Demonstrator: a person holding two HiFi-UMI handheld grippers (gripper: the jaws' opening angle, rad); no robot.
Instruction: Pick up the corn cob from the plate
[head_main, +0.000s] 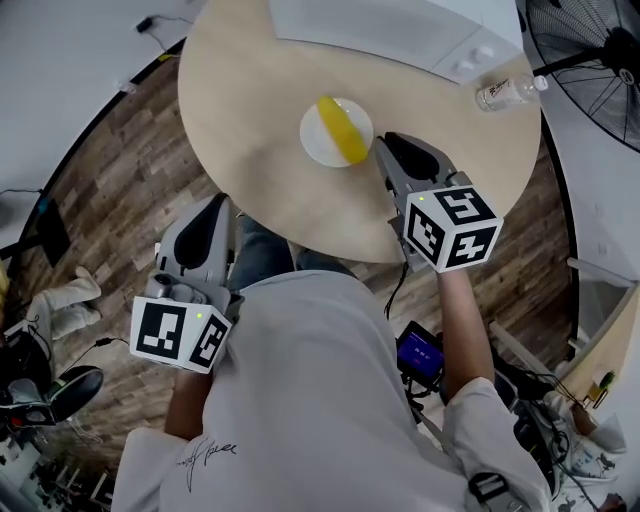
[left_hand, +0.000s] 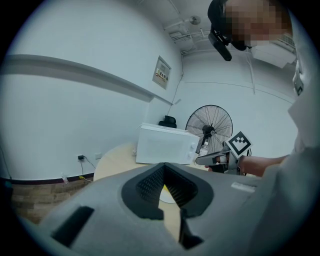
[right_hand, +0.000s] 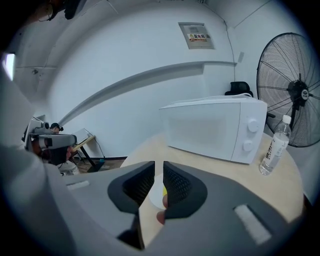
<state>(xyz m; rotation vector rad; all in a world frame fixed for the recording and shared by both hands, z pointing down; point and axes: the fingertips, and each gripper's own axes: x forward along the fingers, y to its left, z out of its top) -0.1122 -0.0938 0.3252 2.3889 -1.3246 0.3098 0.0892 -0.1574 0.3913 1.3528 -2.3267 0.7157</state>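
Observation:
A yellow corn cob (head_main: 342, 130) lies on a small white plate (head_main: 312, 143) on the round wooden table (head_main: 250, 120). My right gripper (head_main: 382, 142) hovers just right of the plate, tips aimed at it. Its jaws stand a narrow gap apart with nothing pressed between them. In the right gripper view, that slit (right_hand: 159, 165) shows a bit of the plate (right_hand: 156, 197) and the corn (right_hand: 164, 190). My left gripper (head_main: 222, 203) hangs off the table's near edge, shut and empty. In the left gripper view (left_hand: 164, 167), the plate (left_hand: 166, 197) shows below the tips.
A white microwave (head_main: 380, 30) stands at the table's far side, with a clear water bottle (head_main: 505, 92) lying to its right. A black floor fan (head_main: 590, 60) is beyond the table's right edge. Cables and gear lie on the wooden floor.

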